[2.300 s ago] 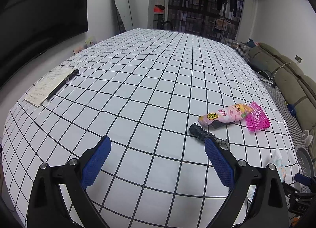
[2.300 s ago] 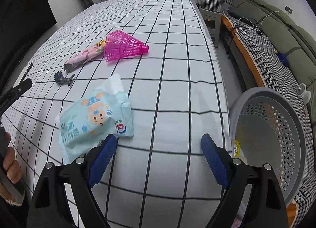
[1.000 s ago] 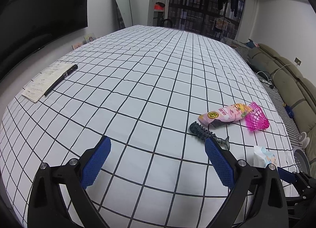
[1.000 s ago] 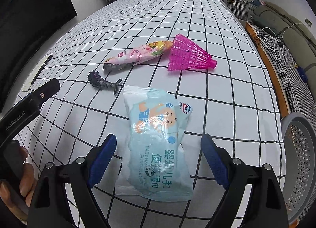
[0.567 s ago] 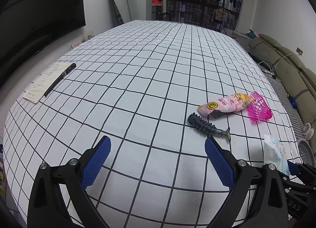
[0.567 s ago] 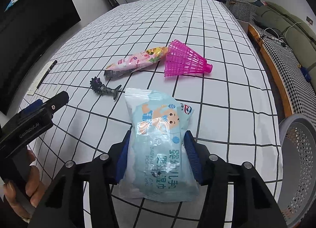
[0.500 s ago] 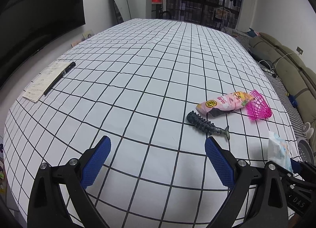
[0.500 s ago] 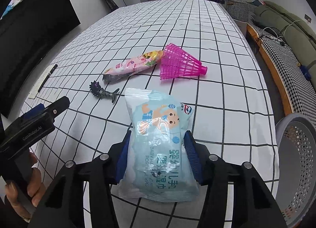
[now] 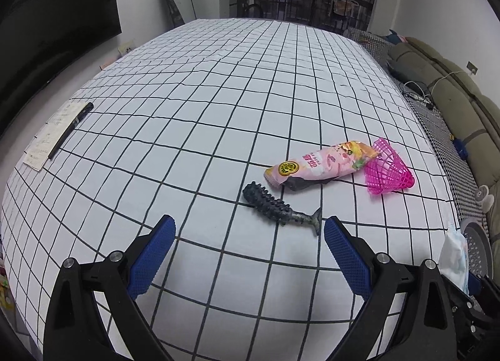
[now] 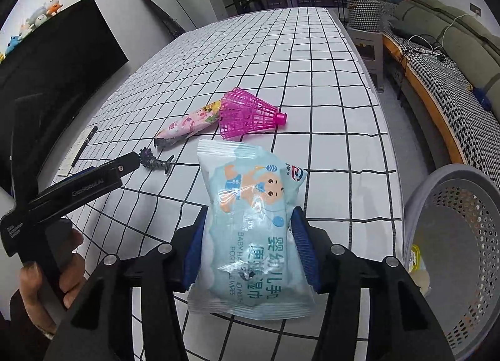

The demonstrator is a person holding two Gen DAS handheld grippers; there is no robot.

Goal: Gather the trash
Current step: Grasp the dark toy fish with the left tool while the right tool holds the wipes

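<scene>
The right gripper (image 10: pixel 248 245) has its blue fingers (image 10: pixel 302 247) clenched on the light-blue wipes pack (image 10: pixel 250 220), one pad on each long edge at about the pack's middle. The pack is lifted clear of the bench (image 10: pixel 328 105), its long axis running along the fingers and away from the camera, with the sealed far end toward the pink shuttlecock (image 10: pixel 247 116) and the near end hanging past the pads toward the wrist.

The left gripper (image 9: pixel 247 251) is released, its fingers (image 9: pixel 150 251) spread wide above the checked cloth, with the dark spiky toy (image 9: pixel 272 205) lying just ahead, nearer the right-hand finger.

The right wrist view alone shows the grey perforated basket (image 10: pixel 453 267) beside the bench edge at the right, something yellow and white at its bottom, and the person's left hand (image 10: pixel 47 273) around the other tool's handle. The left wrist view alone shows the notepad (image 9: pixel 53 136) with a pen (image 9: pixel 70 130) far left, and catches the pack only edge-on at the right margin. Both views show the pink snack wrapper (image 9: pixel 318 165) lying touching the shuttlecock's open skirt.
</scene>
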